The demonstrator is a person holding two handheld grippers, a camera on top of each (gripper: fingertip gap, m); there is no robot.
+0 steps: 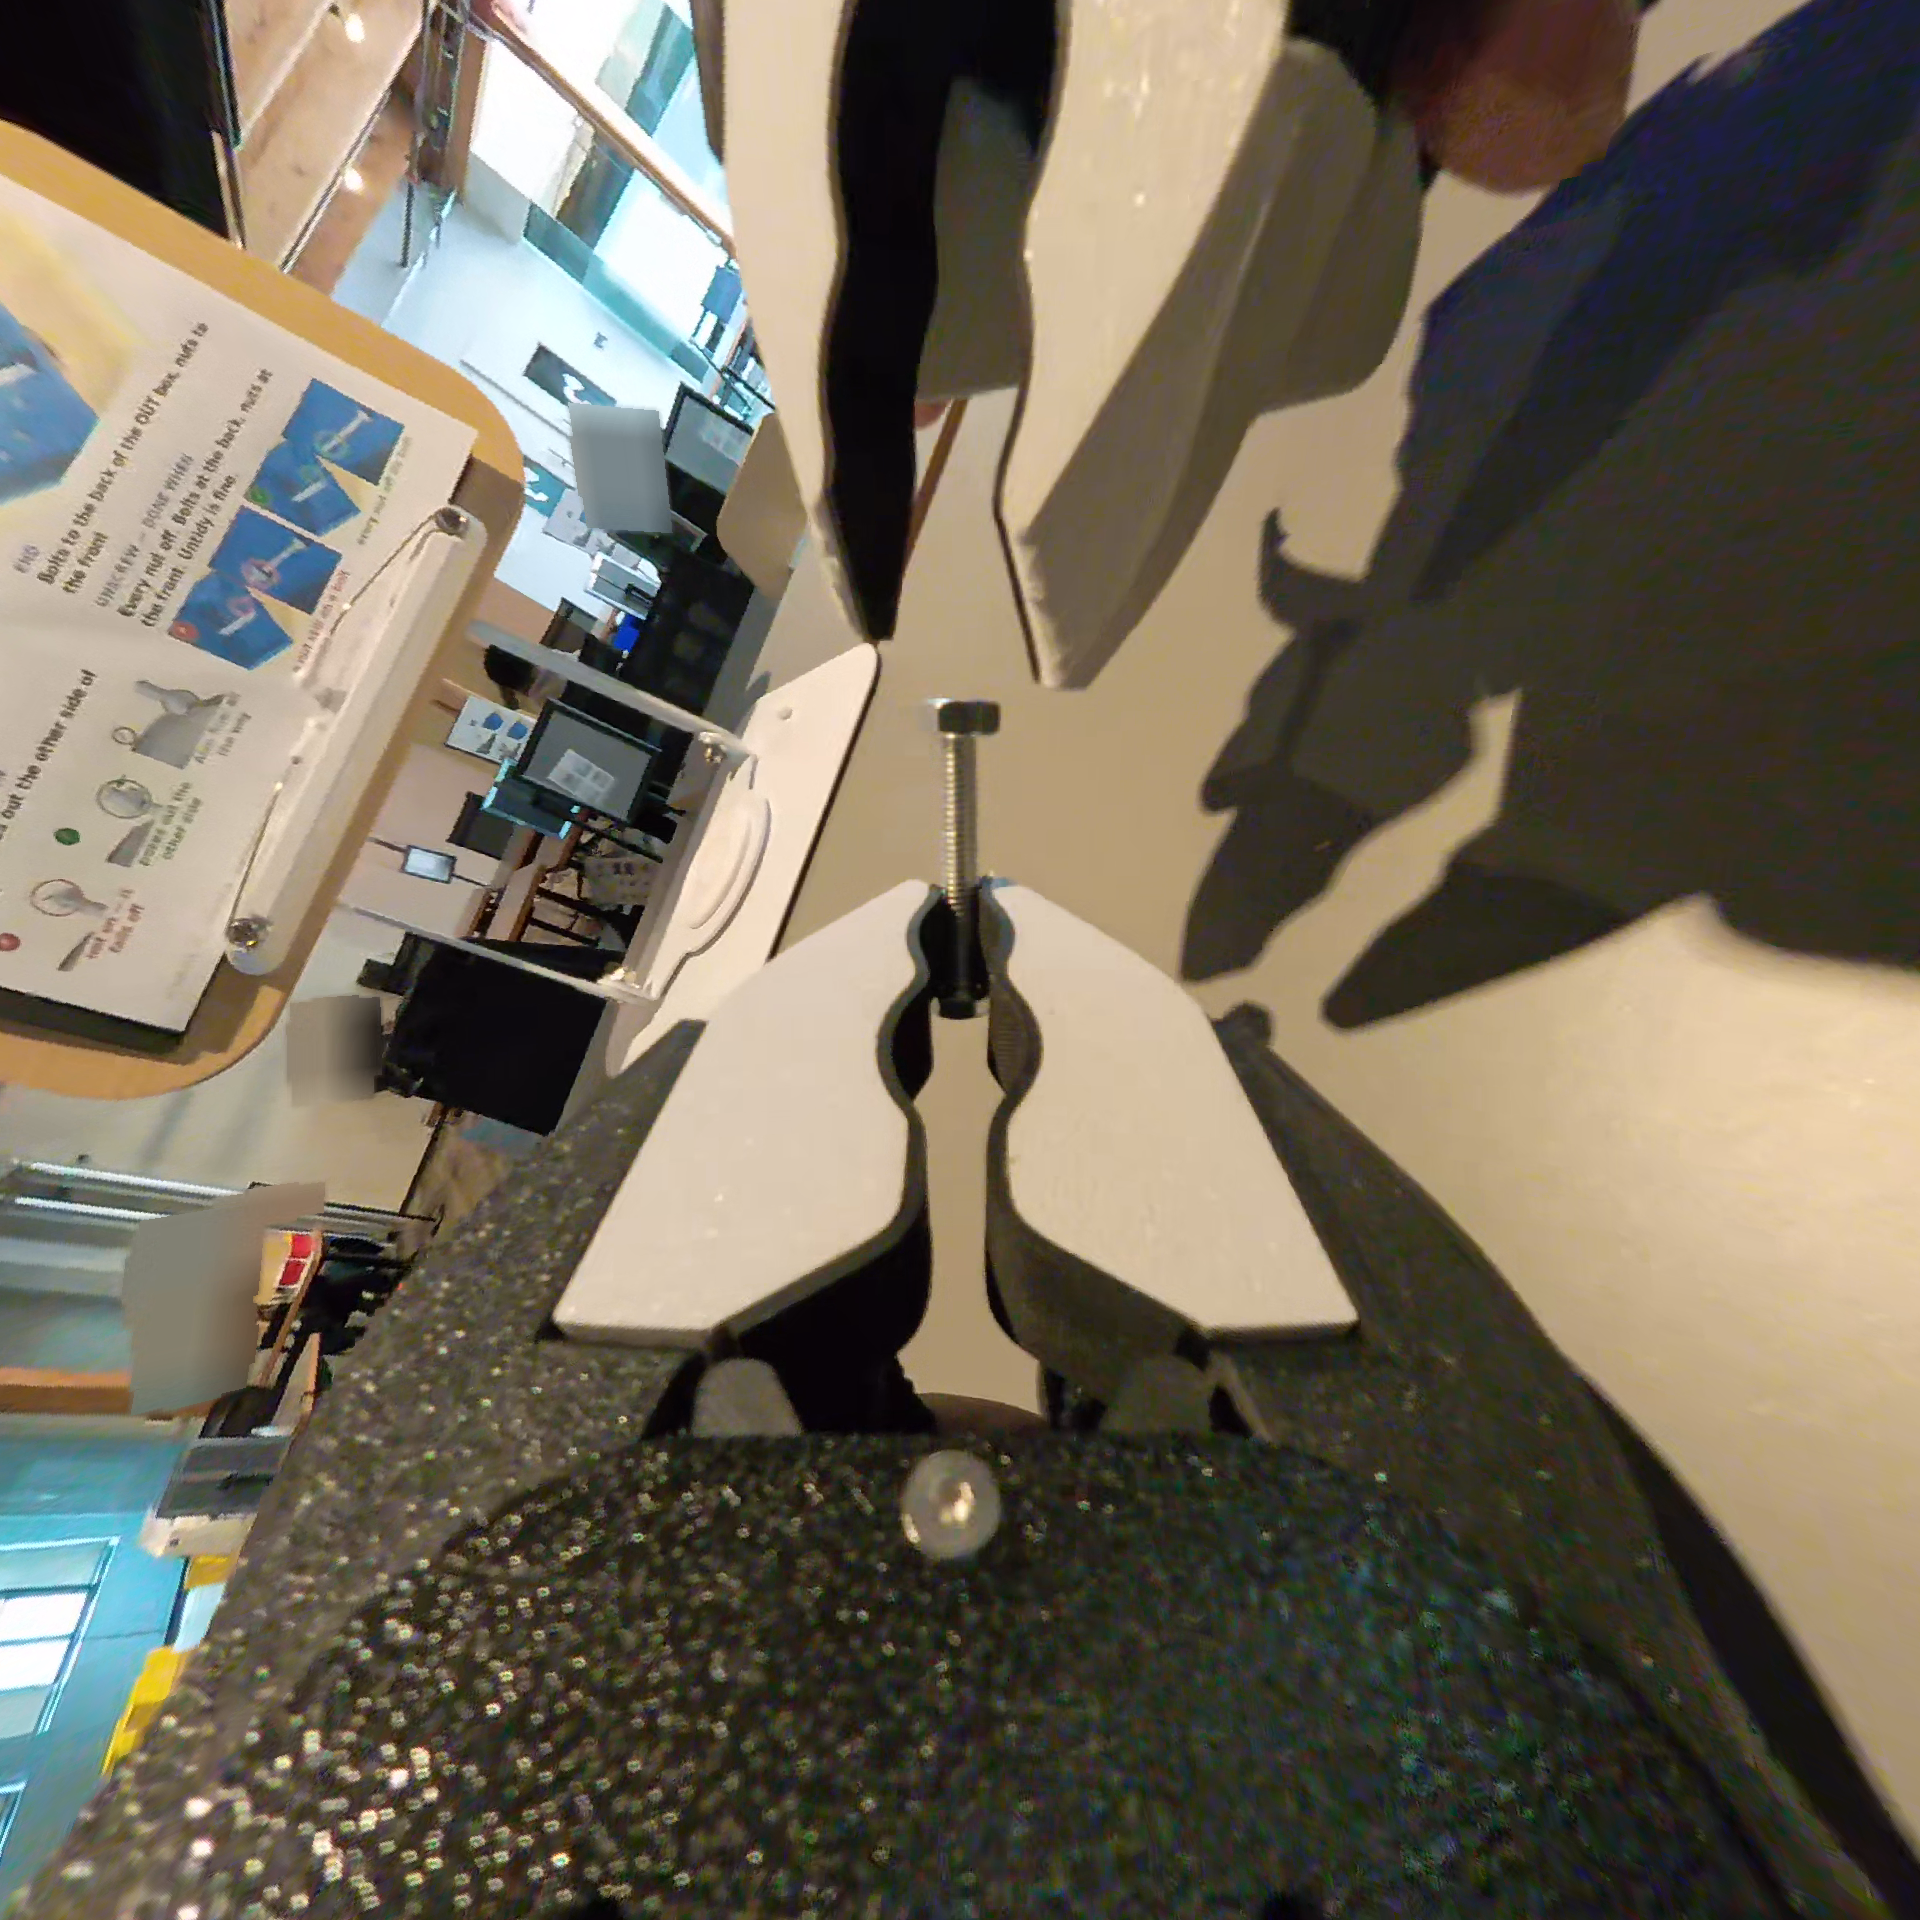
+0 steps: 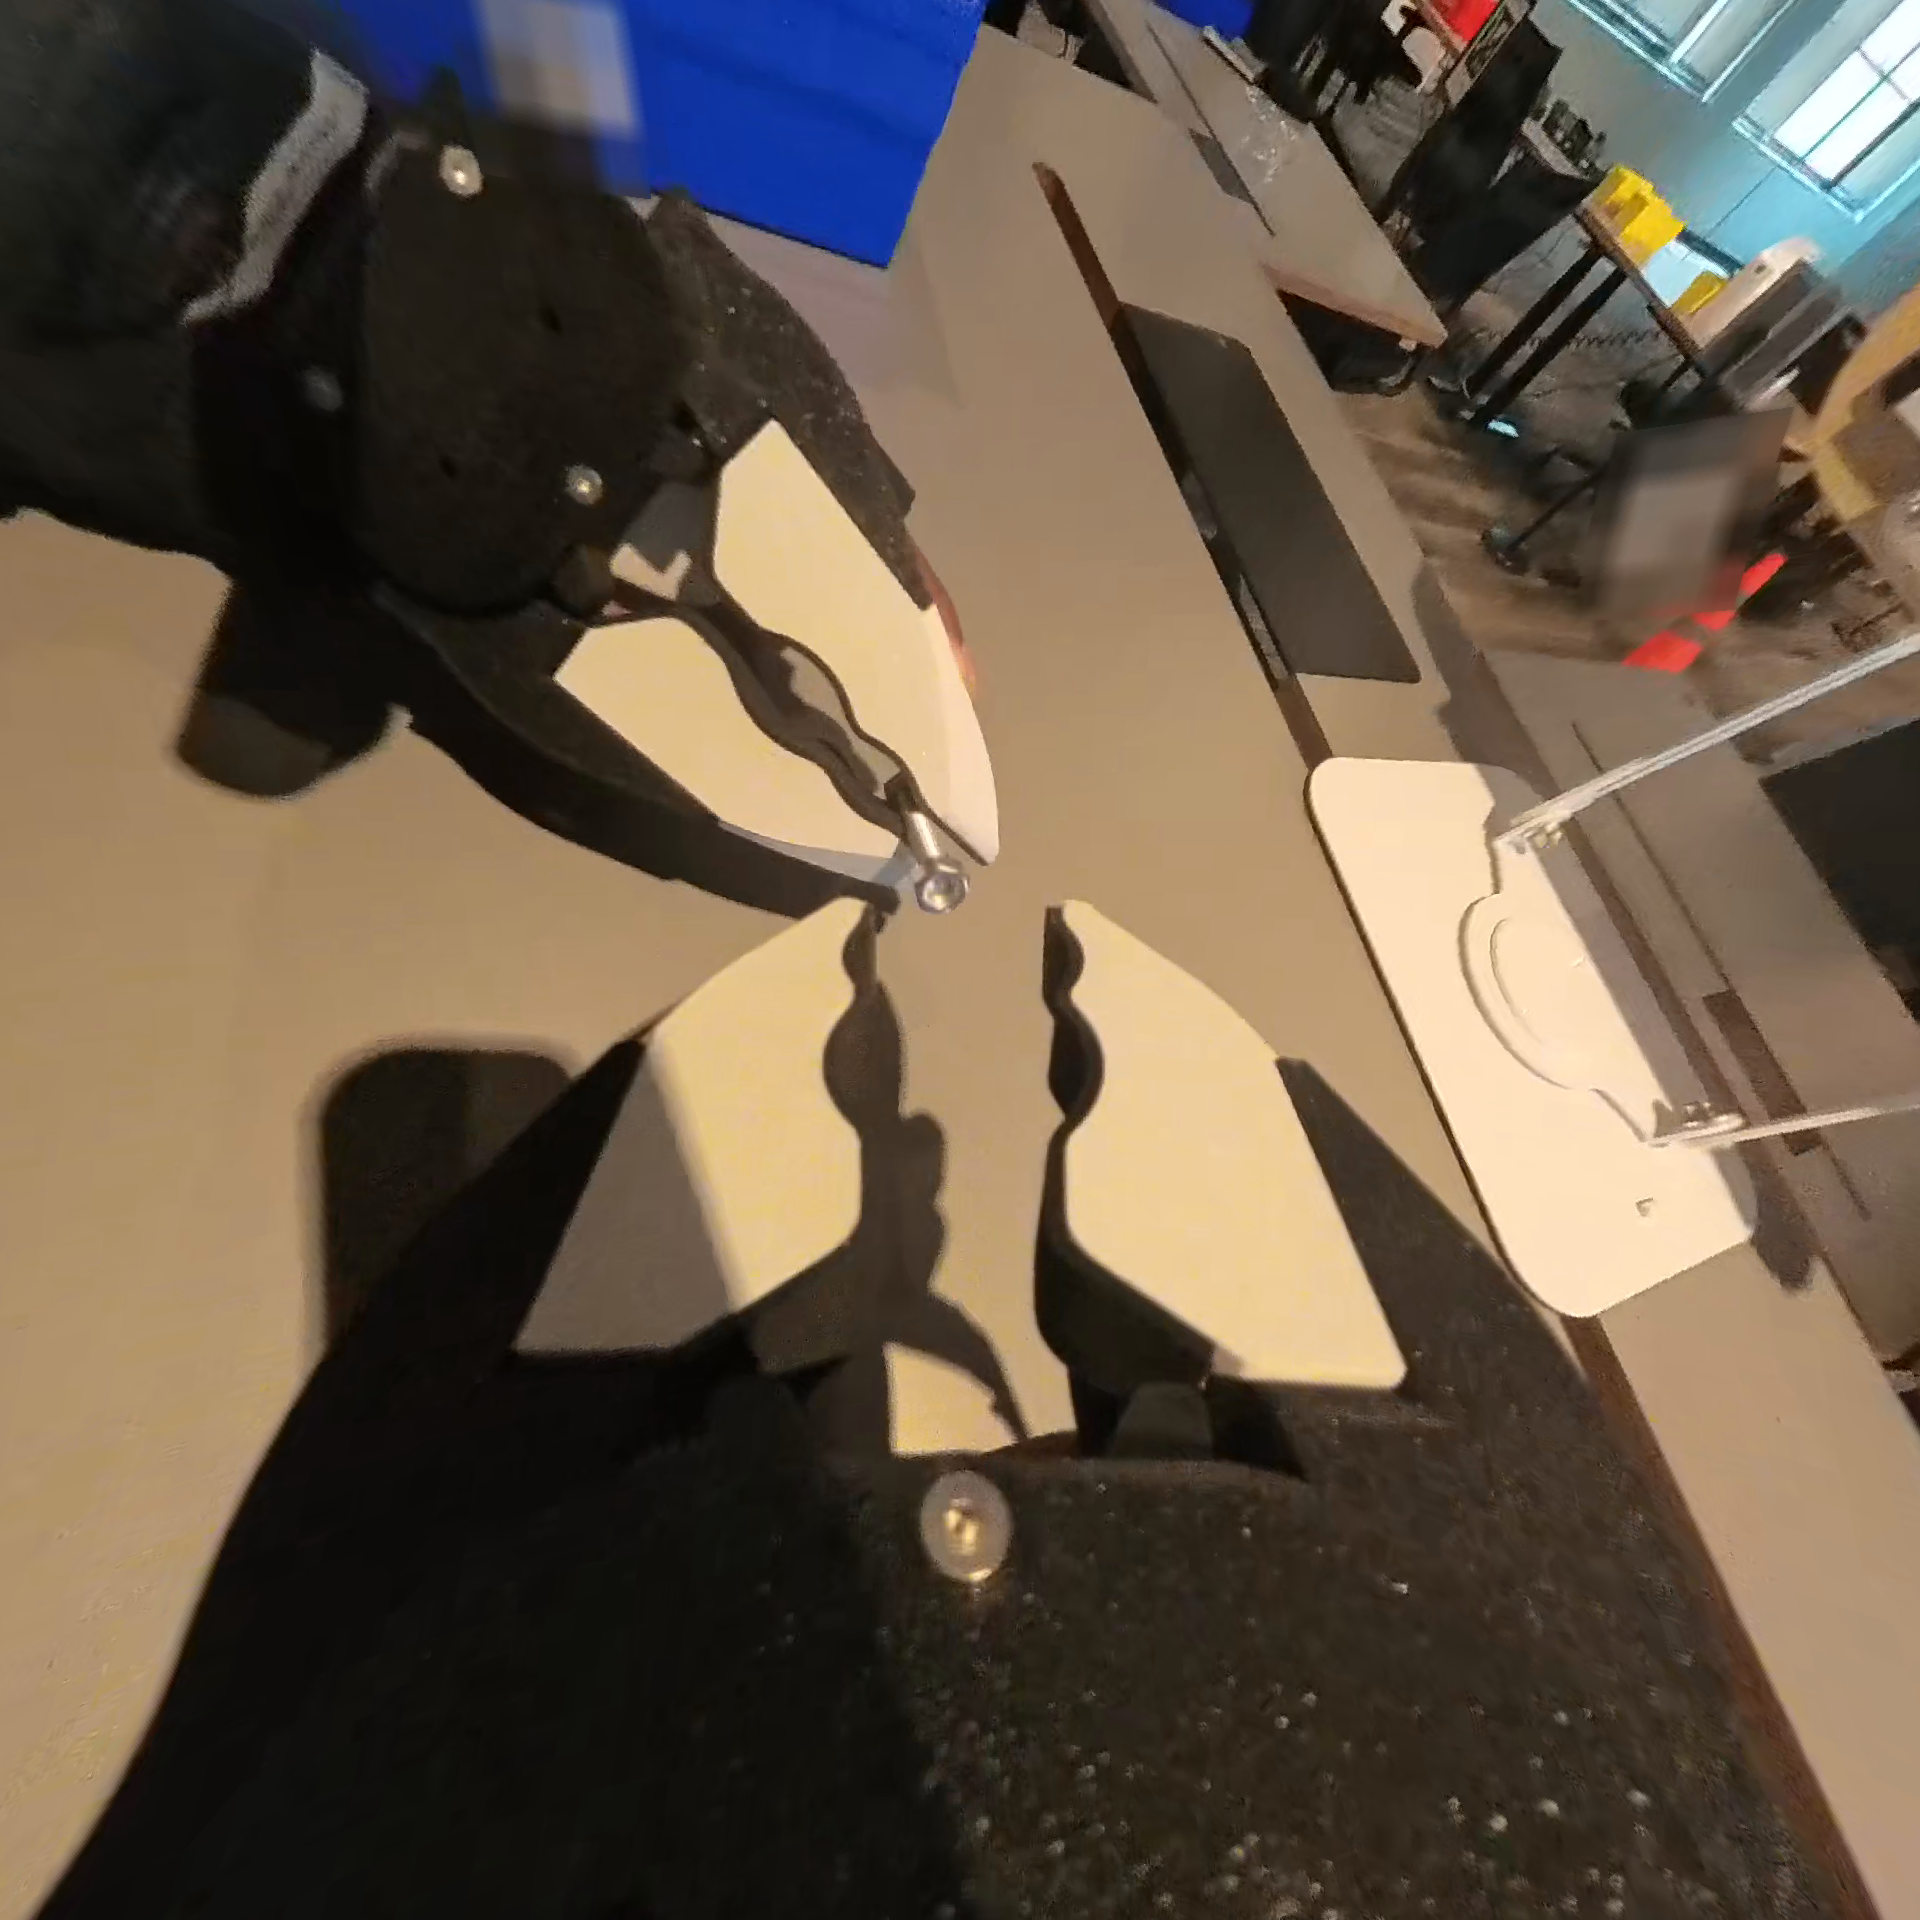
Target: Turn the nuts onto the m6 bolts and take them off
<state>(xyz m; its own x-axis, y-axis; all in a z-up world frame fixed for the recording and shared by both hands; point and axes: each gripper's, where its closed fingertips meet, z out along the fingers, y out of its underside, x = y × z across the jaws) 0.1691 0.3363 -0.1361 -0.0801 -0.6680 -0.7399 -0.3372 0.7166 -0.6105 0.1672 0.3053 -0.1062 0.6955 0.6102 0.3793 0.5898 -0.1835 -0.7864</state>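
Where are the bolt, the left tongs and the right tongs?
bolt (image 1: 957,800): left wrist view, on its threaded shank.
left tongs (image 1: 961,904): left wrist view, midway between the tips.
right tongs (image 2: 956,920): right wrist view, midway between the tips.

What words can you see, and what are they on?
Sheet on the wooden board: printed words and pictures; I won't copy them.
Far screen: label too small to read.
Bolt, left tool, right tool: no writing.

I see a white plate (image 2: 1496,997) at the bench's (image 2: 312,935) right edge, a blue box (image 2: 790,114) toward its far side, and an instruction sheet (image 1: 197,582) on a wooden board (image 1: 343,894).
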